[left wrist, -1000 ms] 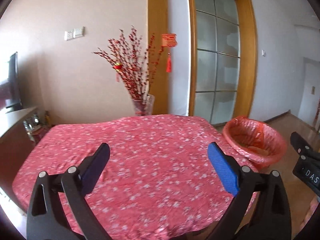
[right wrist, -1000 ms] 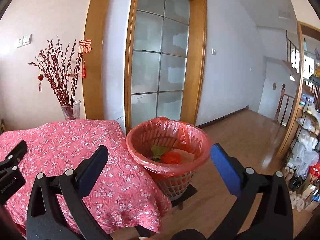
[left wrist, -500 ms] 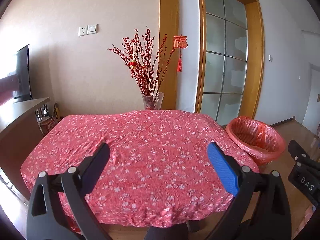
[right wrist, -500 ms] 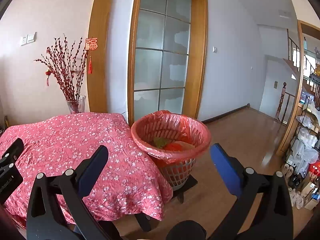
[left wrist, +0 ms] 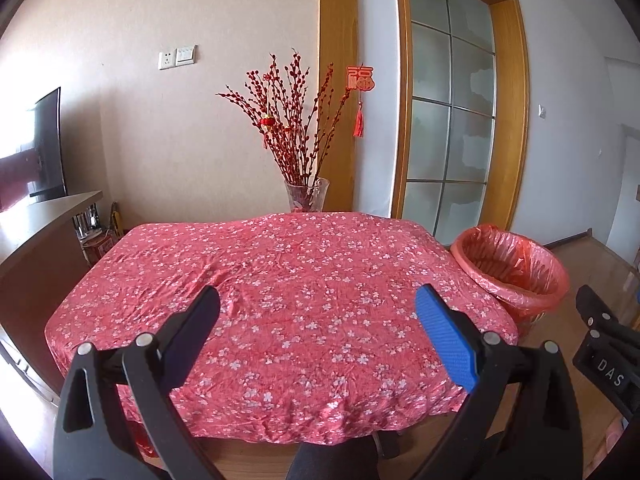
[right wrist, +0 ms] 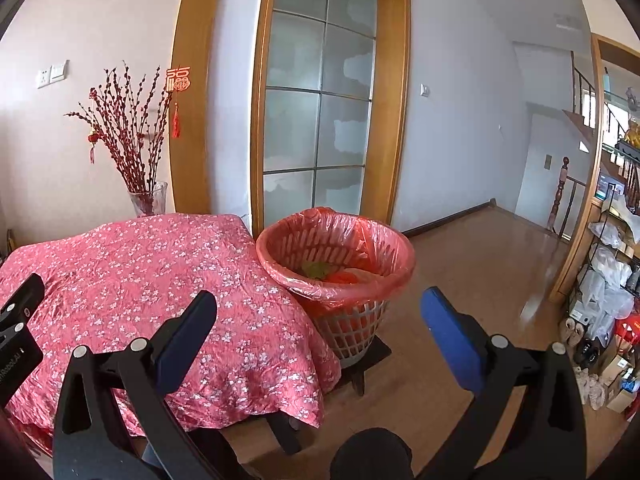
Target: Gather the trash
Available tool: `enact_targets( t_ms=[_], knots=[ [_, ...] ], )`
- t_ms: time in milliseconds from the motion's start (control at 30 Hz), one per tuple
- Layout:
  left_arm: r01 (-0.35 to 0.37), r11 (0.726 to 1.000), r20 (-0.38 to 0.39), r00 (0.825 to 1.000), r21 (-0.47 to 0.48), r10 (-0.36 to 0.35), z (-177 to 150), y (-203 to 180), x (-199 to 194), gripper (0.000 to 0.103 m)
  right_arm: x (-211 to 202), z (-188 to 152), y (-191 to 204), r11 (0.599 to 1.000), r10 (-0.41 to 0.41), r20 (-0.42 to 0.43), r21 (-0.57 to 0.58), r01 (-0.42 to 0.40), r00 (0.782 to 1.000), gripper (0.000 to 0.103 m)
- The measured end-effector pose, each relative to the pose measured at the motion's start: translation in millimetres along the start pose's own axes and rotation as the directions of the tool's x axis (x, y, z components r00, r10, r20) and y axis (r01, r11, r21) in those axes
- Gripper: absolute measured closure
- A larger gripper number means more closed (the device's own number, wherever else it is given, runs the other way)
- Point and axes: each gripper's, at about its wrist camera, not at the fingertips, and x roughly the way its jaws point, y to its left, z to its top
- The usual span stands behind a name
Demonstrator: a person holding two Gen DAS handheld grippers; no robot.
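A white lattice trash basket (right wrist: 352,320) lined with a red bag (left wrist: 516,268) stands on a low dark stool just right of the table. Green and orange scraps (right wrist: 332,272) lie inside it. The table carries a pink flowered cloth (left wrist: 280,300) with nothing lying on it. My left gripper (left wrist: 316,332) hangs open above the table's near edge, empty. My right gripper (right wrist: 320,332) is open and empty too, held in front of the basket and the table's right corner.
A glass vase of red branches (left wrist: 306,196) stands at the table's far edge by the wall. A dark cabinet with a screen (left wrist: 44,148) is at the left. Wooden floor (right wrist: 480,280) stretches right toward a cluttered shelf (right wrist: 612,280). A frosted glass door (right wrist: 320,120) is behind the basket.
Both grippers have drawn back and away from the table and basket, which now look smaller and farther. The jaws stayed open and empty throughout.
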Motion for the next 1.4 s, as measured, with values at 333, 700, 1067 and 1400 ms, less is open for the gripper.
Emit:
enact_targets(
  t_ms=[333,700,1067,1400],
  knots=[
    [-0.018,1.0,0.016,1.0,0.004,0.018,1.6,0.6,-2.6,0.007,-1.3,0.6,-1.2,1.0,0.0,0.003,0.002,0.0,1.0,0.002],
    [-0.013,1.0,0.037,0.999,0.007,0.012,5.7,-1.4,-6.5,0.007,-2.0,2.1,0.0,1.0,0.002,0.0,0.004,-0.002,1.0,0.002],
    [-0.006,1.0,0.036,0.999,0.01,0.006,6.3,-2.8,-7.5,0.007,-1.9,3.7,-0.4,1.0,0.006,-0.003,0.003,-0.006,1.0,0.002],
    [-0.003,1.0,0.031,1.0,0.011,0.002,6.0,-4.6,-6.8,0.007,-1.7,3.1,-0.4,1.0,0.007,-0.005,0.005,-0.007,1.0,0.002]
  ],
)
